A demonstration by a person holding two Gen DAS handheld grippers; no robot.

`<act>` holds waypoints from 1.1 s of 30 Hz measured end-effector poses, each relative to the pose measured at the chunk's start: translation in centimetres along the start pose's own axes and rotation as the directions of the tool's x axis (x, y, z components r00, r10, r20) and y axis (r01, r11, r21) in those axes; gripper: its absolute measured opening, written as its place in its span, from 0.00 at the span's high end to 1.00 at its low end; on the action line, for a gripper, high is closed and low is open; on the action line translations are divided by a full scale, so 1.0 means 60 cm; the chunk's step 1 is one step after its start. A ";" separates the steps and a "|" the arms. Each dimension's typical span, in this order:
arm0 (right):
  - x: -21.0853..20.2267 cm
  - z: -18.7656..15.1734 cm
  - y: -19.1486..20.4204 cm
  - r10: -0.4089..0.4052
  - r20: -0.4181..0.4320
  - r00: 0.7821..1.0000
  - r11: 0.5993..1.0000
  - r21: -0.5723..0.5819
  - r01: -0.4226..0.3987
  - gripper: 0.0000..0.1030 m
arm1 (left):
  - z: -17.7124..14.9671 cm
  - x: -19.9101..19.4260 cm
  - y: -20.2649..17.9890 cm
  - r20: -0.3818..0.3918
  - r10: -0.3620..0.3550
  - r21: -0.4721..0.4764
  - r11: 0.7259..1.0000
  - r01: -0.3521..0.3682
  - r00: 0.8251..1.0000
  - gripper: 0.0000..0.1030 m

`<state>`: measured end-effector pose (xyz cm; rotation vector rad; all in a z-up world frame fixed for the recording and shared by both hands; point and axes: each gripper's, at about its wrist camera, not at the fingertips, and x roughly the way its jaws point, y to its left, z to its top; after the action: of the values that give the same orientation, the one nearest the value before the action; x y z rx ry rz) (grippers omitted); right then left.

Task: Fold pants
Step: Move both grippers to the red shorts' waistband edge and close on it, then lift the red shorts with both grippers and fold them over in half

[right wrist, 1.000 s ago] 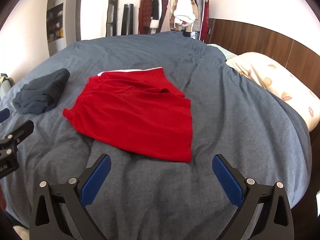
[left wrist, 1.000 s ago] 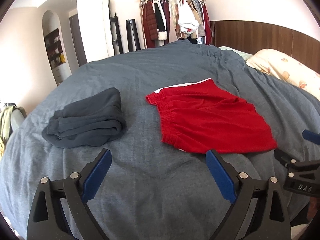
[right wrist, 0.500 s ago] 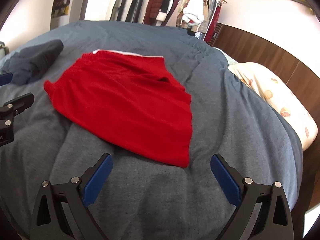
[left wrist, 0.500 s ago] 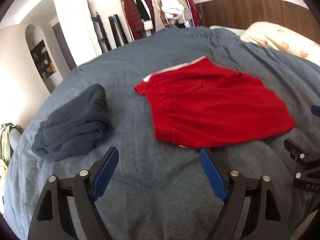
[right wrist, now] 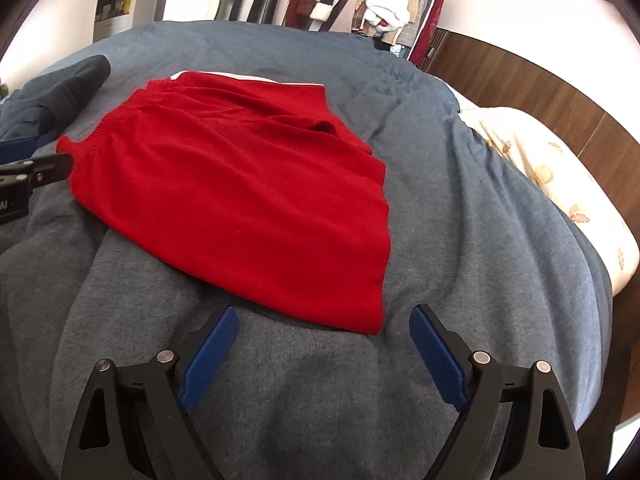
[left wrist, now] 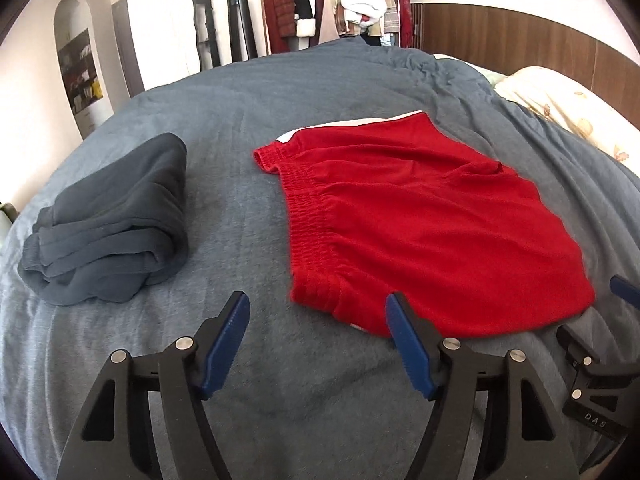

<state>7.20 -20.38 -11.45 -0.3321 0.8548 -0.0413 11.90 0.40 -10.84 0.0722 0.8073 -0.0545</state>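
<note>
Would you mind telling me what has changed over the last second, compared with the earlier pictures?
Both grippers have closed in on the red shorts: the left gripper now reaches the waistband corner, and the right gripper nears the hem corner. Neither has taken hold; both remain open. The shorts lie as before on the grey duvet, and the folded dark pants are unmoved.

The folded dark grey pants [right wrist: 52, 96] run off the left edge of the right wrist view, so only part of the pile shows there. The cream leaf-print pillow [left wrist: 568, 108] gets cut off on the right. The hanging clothes on the rack [left wrist: 336, 0] lose their tops, and the wall niche shelf stuff [left wrist: 82, 76] is too small to make out
</note>
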 end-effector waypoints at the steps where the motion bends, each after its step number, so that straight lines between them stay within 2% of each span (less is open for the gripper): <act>1: 0.001 0.000 0.000 -0.001 -0.001 1.000 1.000 0.002 0.001 0.15 | 0.001 0.003 -0.001 -0.003 -0.004 -0.003 1.000 0.004 1.000 0.33; 10: 0.015 0.008 -0.013 -0.014 0.001 1.000 1.000 0.025 0.014 0.19 | 0.001 0.030 0.004 -0.062 -0.002 -0.036 0.999 0.000 0.998 0.44; 15: 0.022 0.006 -0.012 -0.050 0.014 0.999 0.999 0.007 0.049 0.26 | -0.006 0.045 0.016 -0.107 -0.036 -0.076 0.997 0.028 0.994 0.51; 21: 0.017 0.007 -0.012 -0.040 0.025 0.999 0.999 -0.005 0.040 0.43 | -0.007 0.043 0.008 -0.107 -0.061 -0.052 0.997 0.055 0.992 0.73; 22: 0.016 0.007 -0.012 -0.042 0.030 0.999 0.999 -0.007 0.042 0.49 | -0.008 0.042 0.006 -0.106 -0.065 -0.047 0.997 0.060 0.992 0.75; 25: 0.015 0.005 -0.013 -0.037 0.034 0.999 0.999 -0.012 0.037 0.69 | -0.008 0.038 0.003 -0.098 -0.064 -0.039 0.997 0.061 0.993 0.79; 29: 0.013 0.002 -0.021 -0.023 0.034 0.999 1.000 0.006 0.023 0.87 | -0.008 0.034 0.002 -0.094 -0.062 -0.036 0.998 0.059 0.994 0.81; 33: 0.000 0.003 -0.025 -0.031 0.064 0.997 1.000 0.004 0.031 0.92 | -0.010 0.023 0.002 -0.083 -0.052 -0.028 0.998 0.050 0.995 0.81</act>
<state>7.50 -21.75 -10.87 -0.3420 0.7861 -0.0608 12.44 0.54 -12.24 0.0298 0.8930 -0.0901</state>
